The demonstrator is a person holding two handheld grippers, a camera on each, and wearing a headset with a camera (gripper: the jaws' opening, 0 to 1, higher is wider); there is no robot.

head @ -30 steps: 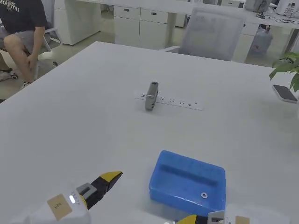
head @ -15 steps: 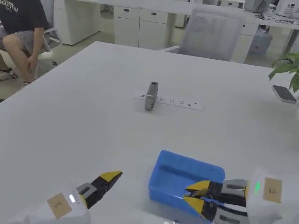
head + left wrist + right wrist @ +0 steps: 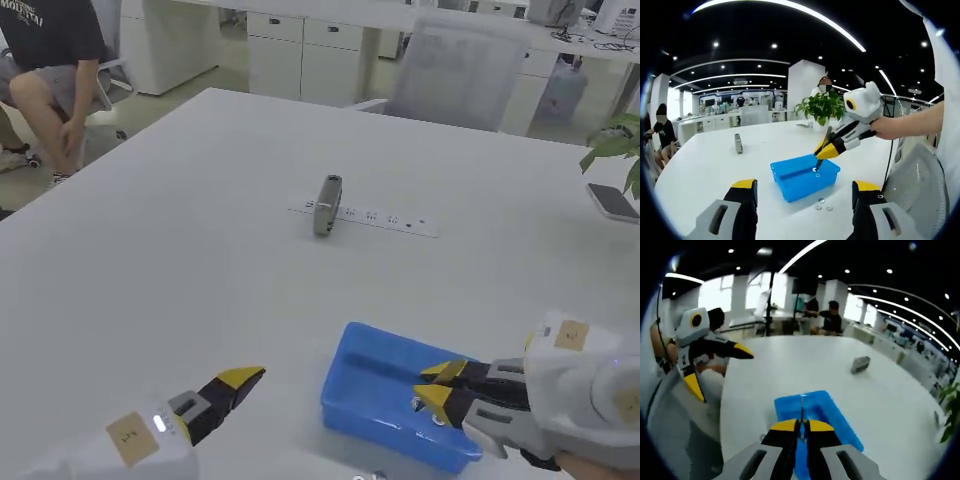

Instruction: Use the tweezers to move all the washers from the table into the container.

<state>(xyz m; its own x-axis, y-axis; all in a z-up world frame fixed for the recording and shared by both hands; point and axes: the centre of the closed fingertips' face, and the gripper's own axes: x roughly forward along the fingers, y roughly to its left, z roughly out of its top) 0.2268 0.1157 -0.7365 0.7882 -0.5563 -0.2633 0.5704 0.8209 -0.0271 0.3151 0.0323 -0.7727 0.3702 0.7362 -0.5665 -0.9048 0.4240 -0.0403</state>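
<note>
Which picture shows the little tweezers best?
The left gripper view: the tweezers show from the side, poking down from the right gripper into the blue box. The right gripper view looks along them, so they are just a thin line. In the head view they are too small to make out.

One container (image 3: 350,398); one tweezers (image 3: 801,407); one power strip (image 3: 385,218); washers (image 3: 829,208) on table (image 3: 200,260) (two, maybe three)

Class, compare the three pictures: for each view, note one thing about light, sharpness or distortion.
Head view: even, soft light, no hard shadows on the table. Left gripper view: sharp, but the fisheye bends the ceiling light strips into arcs. Right gripper view: blurred throughout, with the windows washed out by glare.
</note>
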